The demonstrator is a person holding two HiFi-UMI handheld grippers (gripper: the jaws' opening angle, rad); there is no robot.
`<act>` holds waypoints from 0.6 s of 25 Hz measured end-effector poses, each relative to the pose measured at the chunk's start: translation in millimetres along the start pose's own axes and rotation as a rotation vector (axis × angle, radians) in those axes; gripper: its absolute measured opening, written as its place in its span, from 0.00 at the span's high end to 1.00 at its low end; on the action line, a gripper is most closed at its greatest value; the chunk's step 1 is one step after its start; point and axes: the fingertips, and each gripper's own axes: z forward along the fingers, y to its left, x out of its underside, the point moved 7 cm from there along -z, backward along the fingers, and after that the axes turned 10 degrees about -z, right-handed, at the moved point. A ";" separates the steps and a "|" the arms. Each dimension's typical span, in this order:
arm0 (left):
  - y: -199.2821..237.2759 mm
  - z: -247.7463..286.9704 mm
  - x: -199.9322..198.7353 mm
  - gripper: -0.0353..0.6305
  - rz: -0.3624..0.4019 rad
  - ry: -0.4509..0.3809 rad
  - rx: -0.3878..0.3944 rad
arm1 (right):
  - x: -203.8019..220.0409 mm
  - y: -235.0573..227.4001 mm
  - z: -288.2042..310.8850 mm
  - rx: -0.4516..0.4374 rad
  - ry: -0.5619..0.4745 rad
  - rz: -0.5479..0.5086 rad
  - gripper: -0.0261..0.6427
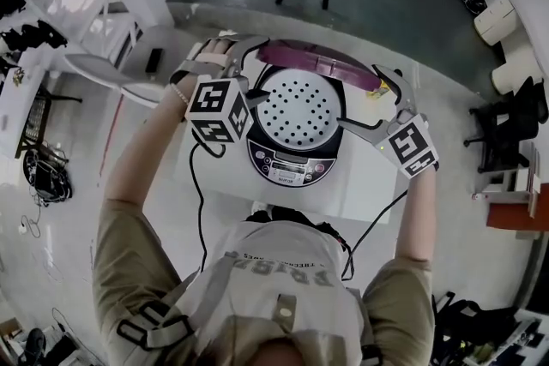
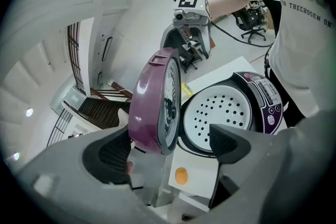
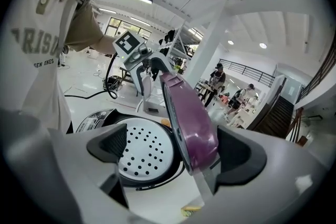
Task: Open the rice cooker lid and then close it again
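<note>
Purple lid (image 1: 319,62) upright at far side; left tool (image 2: 170,139) & right tool (image 3: 173,139) unclenched, straddling it, prob. to close.

The print on the dark rice cooker's purple-trimmed control panel (image 1: 287,169) is too small to read. The white table's (image 1: 364,189) near edge disappears under the person's beige shirt (image 1: 274,270). A small yellow thing (image 1: 375,93) at its far right corner can't be made out, and neither can the distant people (image 3: 218,78) across the room.

Right gripper (image 3: 173,150) spread wide; purple lid (image 3: 190,113) upright between, maybe touching outer jaw.
</note>
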 end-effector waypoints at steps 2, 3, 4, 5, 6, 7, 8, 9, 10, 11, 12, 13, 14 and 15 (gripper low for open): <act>-3.1 -1.4 0.7 0.23 0.016 0.011 0.013 | 0.5 3.6 -0.3 -0.012 0.005 -0.008 0.20; -5.1 -2.2 1.0 0.23 0.023 0.016 0.021 | 0.8 5.8 -0.5 -0.019 0.007 -0.011 0.20; -7.5 -2.9 1.6 0.23 0.030 0.022 0.030 | 1.1 8.1 -0.8 -0.028 0.008 -0.014 0.20; -9.9 -3.6 2.2 0.23 0.035 0.026 0.038 | 1.3 10.5 -0.9 -0.037 0.010 -0.018 0.20; -12.2 -4.0 2.9 0.23 0.039 0.030 0.047 | 1.6 12.8 -1.0 -0.046 0.011 -0.023 0.20; -14.2 -3.9 3.2 0.23 0.042 0.031 0.056 | 1.9 15.0 -1.1 -0.054 0.013 -0.028 0.20; -16.1 -3.2 3.2 0.23 0.043 0.032 0.065 | 2.3 17.1 -1.3 -0.060 0.014 -0.033 0.20; -18.0 -2.3 2.8 0.23 0.041 0.032 0.072 | 2.6 19.3 -1.5 -0.066 0.015 -0.036 0.20; -20.0 -1.3 2.5 0.23 0.040 0.032 0.079 | 2.9 21.5 -1.6 -0.071 0.014 -0.036 0.20; -21.8 -0.6 2.3 0.23 0.040 0.034 0.084 | 2.9 23.4 -1.5 -0.076 0.013 -0.036 0.20; -23.4 -0.1 2.3 0.23 0.041 0.036 0.089 | 2.9 25.0 -1.3 -0.081 0.012 -0.036 0.20; -24.7 0.1 2.3 0.23 0.043 0.038 0.095 | 2.8 26.2 -1.1 -0.087 0.012 -0.037 0.20; -26.1 0.3 2.4 0.23 0.046 0.041 0.101 | 2.9 27.5 -0.8 -0.093 0.013 -0.039 0.20; -27.9 0.4 2.6 0.23 0.048 0.044 0.108 | 3.1 29.2 -0.6 -0.100 0.014 -0.042 0.20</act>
